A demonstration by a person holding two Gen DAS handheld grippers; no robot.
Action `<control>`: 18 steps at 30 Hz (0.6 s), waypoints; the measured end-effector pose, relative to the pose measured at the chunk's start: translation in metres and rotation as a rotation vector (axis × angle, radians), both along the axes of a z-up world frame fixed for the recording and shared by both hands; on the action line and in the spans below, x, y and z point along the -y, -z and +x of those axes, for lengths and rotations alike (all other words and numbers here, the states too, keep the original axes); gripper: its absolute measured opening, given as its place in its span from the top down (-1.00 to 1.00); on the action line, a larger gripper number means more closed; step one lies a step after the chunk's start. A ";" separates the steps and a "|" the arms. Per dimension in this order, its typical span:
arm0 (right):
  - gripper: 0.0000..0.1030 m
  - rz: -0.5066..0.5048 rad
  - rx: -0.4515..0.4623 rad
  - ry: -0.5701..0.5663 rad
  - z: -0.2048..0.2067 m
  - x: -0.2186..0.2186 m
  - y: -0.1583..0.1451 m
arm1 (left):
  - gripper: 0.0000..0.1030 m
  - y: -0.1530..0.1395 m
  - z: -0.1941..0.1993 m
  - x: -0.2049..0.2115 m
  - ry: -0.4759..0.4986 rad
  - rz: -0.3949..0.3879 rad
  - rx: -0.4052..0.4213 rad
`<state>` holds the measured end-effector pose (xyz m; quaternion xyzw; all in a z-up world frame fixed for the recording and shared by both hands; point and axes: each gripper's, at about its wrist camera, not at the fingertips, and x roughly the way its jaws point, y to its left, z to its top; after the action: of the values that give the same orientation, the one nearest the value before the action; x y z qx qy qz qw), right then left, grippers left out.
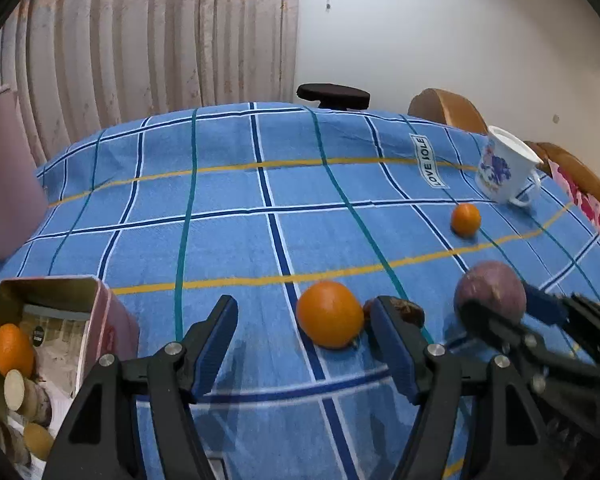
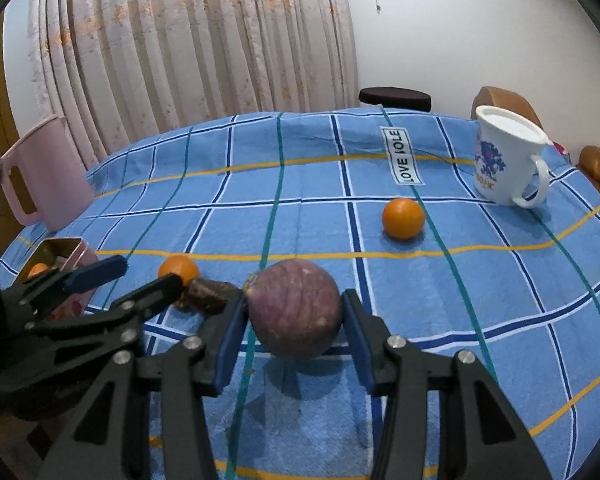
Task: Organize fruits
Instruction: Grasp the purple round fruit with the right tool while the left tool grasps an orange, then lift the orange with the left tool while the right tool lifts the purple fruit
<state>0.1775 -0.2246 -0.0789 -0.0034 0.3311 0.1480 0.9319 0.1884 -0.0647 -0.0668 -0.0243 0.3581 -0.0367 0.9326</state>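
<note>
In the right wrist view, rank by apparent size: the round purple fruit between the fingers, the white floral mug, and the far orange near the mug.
1. Round purple fruit, though it is nearest the camera, which inflates it.
2. White floral mug, close behind in apparent size.
3. Far orange, clearly smallest.

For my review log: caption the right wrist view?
Right gripper holds a purple fruit above the checked cloth; open left gripper nears an orange.

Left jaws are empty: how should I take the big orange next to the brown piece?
Grip the big orange across its widest middle, coming from above with the left gripper. The brown piece touches its right side, so keep that jaw high and slip it between them.
</note>
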 end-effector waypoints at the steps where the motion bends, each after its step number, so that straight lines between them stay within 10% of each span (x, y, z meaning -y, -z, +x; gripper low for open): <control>1: 0.02 -0.007 0.004 -0.002 0.000 -0.001 0.000 | -0.37 0.001 0.003 -0.001 -0.005 0.002 -0.004; 11: 0.02 -0.026 0.014 -0.003 -0.001 -0.004 0.000 | -0.28 0.007 0.009 0.011 0.048 0.044 -0.043; 15: 0.02 -0.009 -0.015 -0.006 0.004 -0.002 0.003 | 0.27 0.012 0.016 0.014 0.082 -0.001 -0.080; 18: 0.02 0.001 -0.013 -0.004 0.004 0.000 0.002 | 0.27 0.012 0.014 0.011 0.083 -0.008 -0.083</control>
<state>0.1814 -0.2246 -0.0812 -0.0026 0.3372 0.1500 0.9294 0.2024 -0.0760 -0.0793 -0.0146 0.3969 -0.0758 0.9146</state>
